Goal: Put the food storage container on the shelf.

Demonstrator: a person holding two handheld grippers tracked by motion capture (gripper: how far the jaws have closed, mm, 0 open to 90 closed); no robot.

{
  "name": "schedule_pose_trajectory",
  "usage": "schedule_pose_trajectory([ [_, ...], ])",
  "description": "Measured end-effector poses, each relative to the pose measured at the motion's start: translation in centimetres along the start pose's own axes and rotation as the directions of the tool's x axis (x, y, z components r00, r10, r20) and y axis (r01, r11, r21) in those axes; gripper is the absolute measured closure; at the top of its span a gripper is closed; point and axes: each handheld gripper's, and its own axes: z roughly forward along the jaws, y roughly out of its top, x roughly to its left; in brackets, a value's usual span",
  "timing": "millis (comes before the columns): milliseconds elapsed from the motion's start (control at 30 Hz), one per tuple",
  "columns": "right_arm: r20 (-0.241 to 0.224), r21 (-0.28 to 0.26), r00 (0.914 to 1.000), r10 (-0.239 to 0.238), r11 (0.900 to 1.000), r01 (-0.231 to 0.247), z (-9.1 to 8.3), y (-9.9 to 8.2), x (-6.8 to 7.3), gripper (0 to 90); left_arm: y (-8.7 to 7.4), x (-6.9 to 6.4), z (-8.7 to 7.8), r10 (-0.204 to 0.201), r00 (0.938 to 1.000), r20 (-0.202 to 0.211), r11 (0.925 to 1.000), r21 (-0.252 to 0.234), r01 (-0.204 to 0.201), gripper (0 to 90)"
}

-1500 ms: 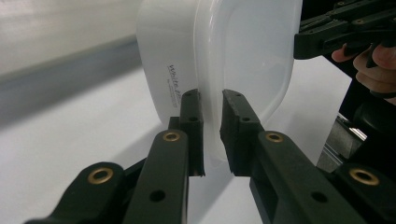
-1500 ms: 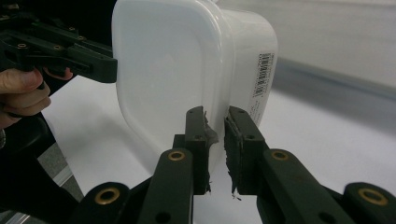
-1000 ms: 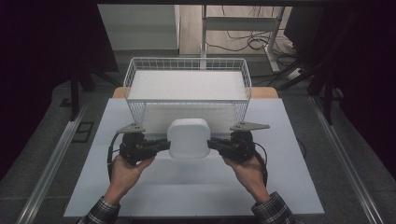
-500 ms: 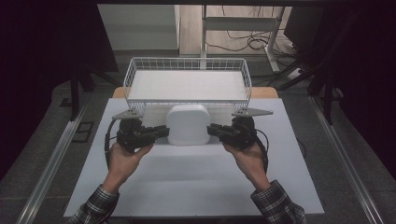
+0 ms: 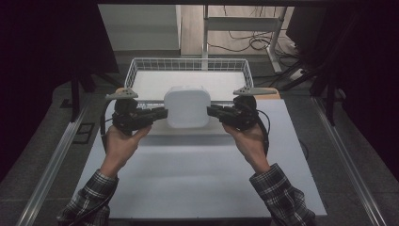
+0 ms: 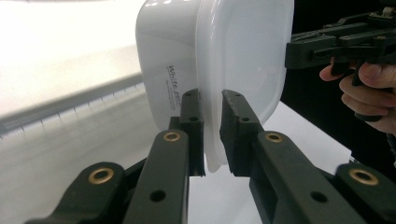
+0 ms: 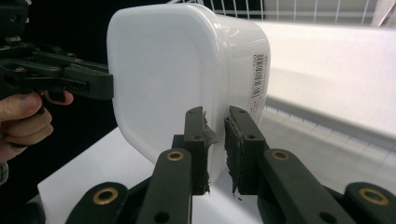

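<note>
High view: a person's left hand (image 5: 120, 141) is holding the left gripper (image 5: 160, 113), its jaws clamping the left rim of a white plastic container (image 5: 187, 107). The container is hanging above the white counter (image 5: 188, 179), just in front of the wire basket (image 5: 136, 70). At the right, the right gripper (image 5: 212, 111), held by the right hand (image 5: 249, 141), is gripping the opposite rim; each gripper view is showing the rim pinched between its jaws.

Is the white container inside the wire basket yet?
No. The white container hangs at the wire basket's near rim, above the table, gripped at both side rims.
</note>
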Motion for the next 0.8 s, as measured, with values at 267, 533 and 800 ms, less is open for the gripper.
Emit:
schedule_pose_trajectory([
  [267,0.028,-0.021,0.9996,0.001,0.9998,0.000,0.5,3.1,-1.0,78.0,3.3,1.0,0.7,0.003,0.9999,-0.012,1.0000,-0.006,-0.003,80.2],
  [533,0.054,-0.021,0.9981,0.028,0.9994,-0.027,1.4,4.9,-2.8,77.6,5.4,2.2,2.2,-0.015,0.9997,-0.020,0.9998,0.013,0.016,80.2],
  [800,0.067,0.001,0.9953,0.070,0.9975,-0.071,2.6,5.4,-4.0,76.8,5.8,3.2,3.3,-0.047,0.9985,-0.029,0.9985,0.026,0.048,79.4],
])
